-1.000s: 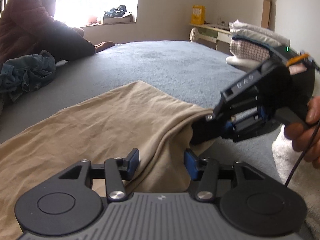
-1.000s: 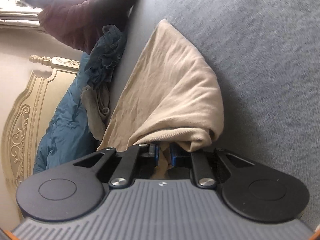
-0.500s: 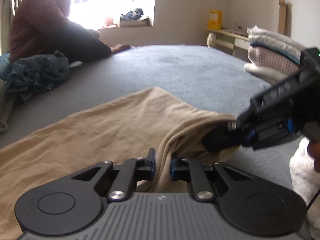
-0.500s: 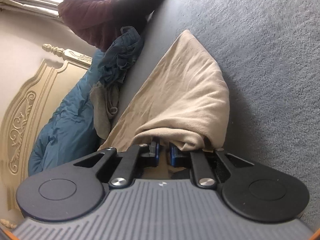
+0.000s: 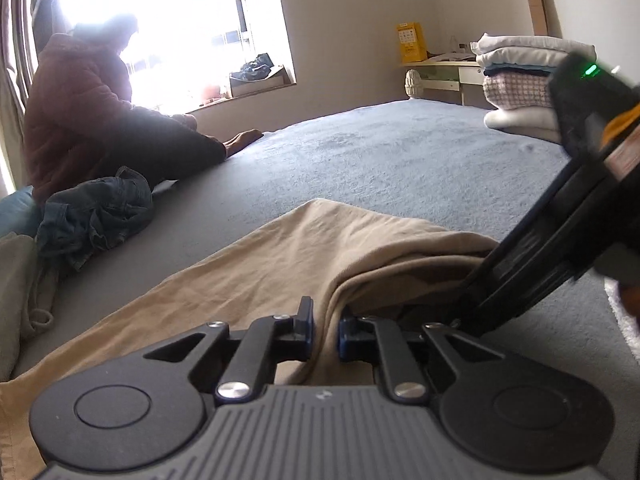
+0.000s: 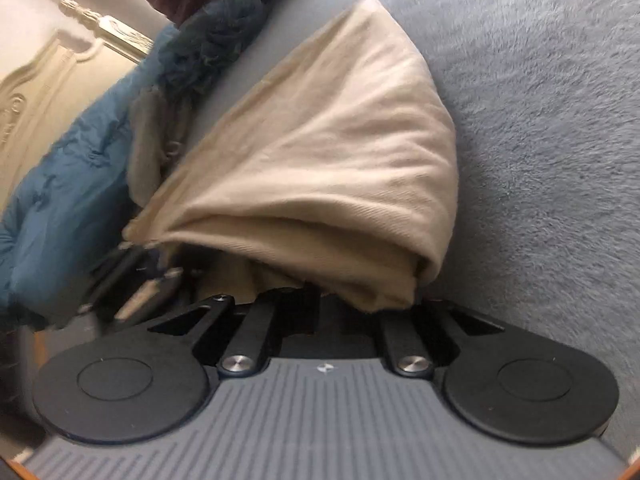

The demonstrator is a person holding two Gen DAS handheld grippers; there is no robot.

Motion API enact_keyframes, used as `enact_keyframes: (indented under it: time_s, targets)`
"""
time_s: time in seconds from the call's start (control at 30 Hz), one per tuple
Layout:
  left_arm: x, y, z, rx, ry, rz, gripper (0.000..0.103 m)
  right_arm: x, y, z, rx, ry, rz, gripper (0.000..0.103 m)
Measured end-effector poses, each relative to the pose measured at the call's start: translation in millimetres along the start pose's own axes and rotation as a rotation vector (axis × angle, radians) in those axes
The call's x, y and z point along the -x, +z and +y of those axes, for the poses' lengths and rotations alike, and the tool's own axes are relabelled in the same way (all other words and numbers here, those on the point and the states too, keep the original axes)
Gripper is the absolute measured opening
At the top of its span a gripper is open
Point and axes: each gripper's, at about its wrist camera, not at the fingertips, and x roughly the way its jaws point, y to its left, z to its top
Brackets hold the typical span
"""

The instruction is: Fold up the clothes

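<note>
A wide bed (image 5: 400,160) with a grey-blue cover fills both views; a person in a dark red jacket (image 5: 76,120) sits at its far side by the bright window. The tan garment (image 5: 260,272) lies spread across the near part of the bed, one edge gathered into a raised fold; a crumpled dark blue garment (image 5: 96,216) sits well apart from it, near the person. A stack of folded clothes (image 5: 524,80) stands at the far right. The left claw (image 5: 325,330) is pinched narrow on the fold of the tan garment; the right claw (image 6: 320,300) has its fingertips buried under the bunched tan cloth (image 6: 320,160), so I cannot tell how its jaws stand.
</note>
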Motion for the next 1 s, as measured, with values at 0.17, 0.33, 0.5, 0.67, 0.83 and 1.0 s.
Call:
enact_keyframes:
  time_s: [0.17,0.33,0.5,0.67,0.83,1.0]
  targets:
    - [-2.5,-3.4,-6.0,-0.037,-0.01,0.037,0.018,26.4,3.6,0.4,-0.037,0.159,-0.062,0.01]
    - [5.8,-7.2,-8.1,-0.029,-0.011,0.08,0.045,9.3,22.8,-3.8,-0.072,0.121,-0.068,0.011]
    - [6.5,-13.9,-11.8,-0.051,-0.013,0.101,0.049,9.0,23.9,-0.9,-0.055,0.13,-0.094,0.011]
    - [2.7,-9.4,-15.1,-0.065,0.071,0.079,0.013,9.1,21.6,0.8,-0.036,0.128,-0.108,0.011]
    - [5.3,-28.4,-62.8,-0.499,0.278,-0.005,0.011,9.5,19.3,-0.3,-0.033,0.13,-0.119,0.011]
    - [7.5,-21.7,-50.7,-0.367,0.194,0.049,0.017,6.8,17.6,-0.9,-0.036,0.116,-0.112,0.011]
